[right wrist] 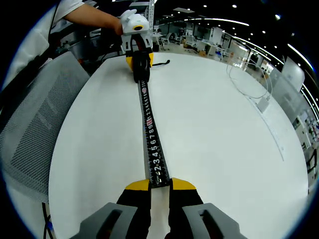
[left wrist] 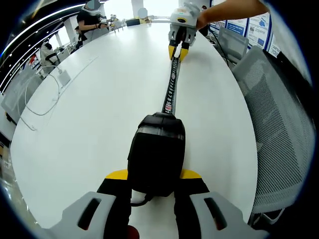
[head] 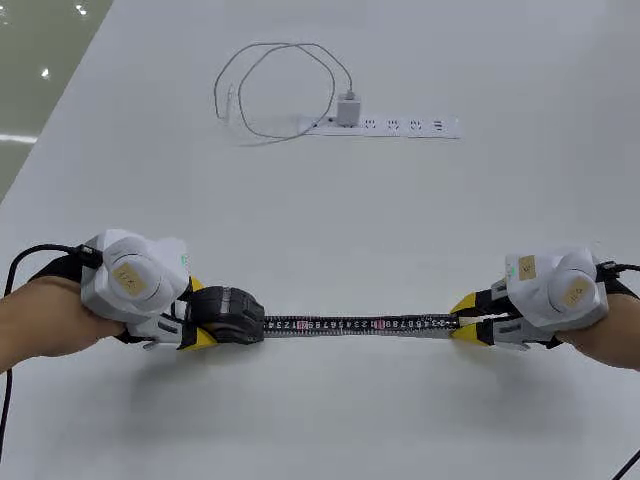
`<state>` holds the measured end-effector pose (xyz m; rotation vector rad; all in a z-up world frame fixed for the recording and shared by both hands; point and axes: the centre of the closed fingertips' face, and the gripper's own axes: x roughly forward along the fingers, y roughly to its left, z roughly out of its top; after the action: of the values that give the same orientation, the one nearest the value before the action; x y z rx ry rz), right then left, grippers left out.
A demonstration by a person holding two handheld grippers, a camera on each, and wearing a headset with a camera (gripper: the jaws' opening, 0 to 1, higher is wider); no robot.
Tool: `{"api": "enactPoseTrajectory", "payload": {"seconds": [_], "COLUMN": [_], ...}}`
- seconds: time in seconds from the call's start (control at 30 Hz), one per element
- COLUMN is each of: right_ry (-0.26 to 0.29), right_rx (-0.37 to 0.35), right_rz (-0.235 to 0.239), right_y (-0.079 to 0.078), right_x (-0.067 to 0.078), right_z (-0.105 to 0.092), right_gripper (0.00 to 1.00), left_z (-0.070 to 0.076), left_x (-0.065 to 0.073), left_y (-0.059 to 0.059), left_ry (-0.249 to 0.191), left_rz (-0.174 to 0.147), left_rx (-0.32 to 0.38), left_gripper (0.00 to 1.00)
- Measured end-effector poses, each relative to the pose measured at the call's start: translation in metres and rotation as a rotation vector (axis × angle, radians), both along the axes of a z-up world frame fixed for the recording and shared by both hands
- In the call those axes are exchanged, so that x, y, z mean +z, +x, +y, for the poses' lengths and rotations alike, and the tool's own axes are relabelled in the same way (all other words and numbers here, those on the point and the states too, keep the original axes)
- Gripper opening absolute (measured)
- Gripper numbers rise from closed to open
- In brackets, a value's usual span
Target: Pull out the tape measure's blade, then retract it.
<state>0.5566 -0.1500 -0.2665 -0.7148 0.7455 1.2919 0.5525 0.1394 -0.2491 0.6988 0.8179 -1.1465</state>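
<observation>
White workbench (head: pixel 400 200); left tool (head: pixel 198 312) tight on tape measure (head: pixel 228 314), right tool (head: pixel 465 317) tight on blade (head: pixel 360 324), digits 2-9

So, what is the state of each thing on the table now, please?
Tape measure case, gripped at its back by the left gripper.
Blade, pulled out, stretched straight between the grippers.
Left gripper, shut on the tape measure case.
Right gripper, shut on the blade's tip.
Charger, plugged into the power strip; its cable lies looped.

On the white bench (head: pixel 400 220), the left claw (head: pixel 198 312) gripped the black tape measure (head: pixel 228 315). The right claw (head: pixel 465 318) pinched the blade (head: pixel 360 325), stretched straight between them. A power strip (head: pixel 385 126) lay beyond.
</observation>
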Motion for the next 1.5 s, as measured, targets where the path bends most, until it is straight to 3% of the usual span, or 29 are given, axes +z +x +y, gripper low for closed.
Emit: {"api": "enactPoseTrajectory", "payload": {"seconds": [1.23,1.33,1.4,1.5], "right_ry": [-0.066,-0.064,-0.062,-0.064], "right_rx": [0.042,0.038,0.04,0.036], "right_rz": [-0.005,0.001,0.006,0.006], "right_y": [-0.0025,-0.0032,-0.0042,-0.0033], "right_x": [-0.0002,-0.0006,-0.0009,-0.0015], "right_z": [-0.0011,0.0035,0.0061,0.006], "right_gripper": [0.13,0.16,0.18,0.19], "left_z": [-0.0003,-0.0019,-0.0015,-0.0015], "left_x": [0.0002,0.0014,0.0006,0.001], "left_y": [0.0006,0.0006,0.0002,-0.0012], "left_ry": [0.0,-0.026,-0.005,-0.009], "left_rz": [0.012,0.04,0.018,0.024], "left_rx": [0.057,0.086,0.061,0.067], "left_gripper": [0.3,0.35,0.39,0.41]}}
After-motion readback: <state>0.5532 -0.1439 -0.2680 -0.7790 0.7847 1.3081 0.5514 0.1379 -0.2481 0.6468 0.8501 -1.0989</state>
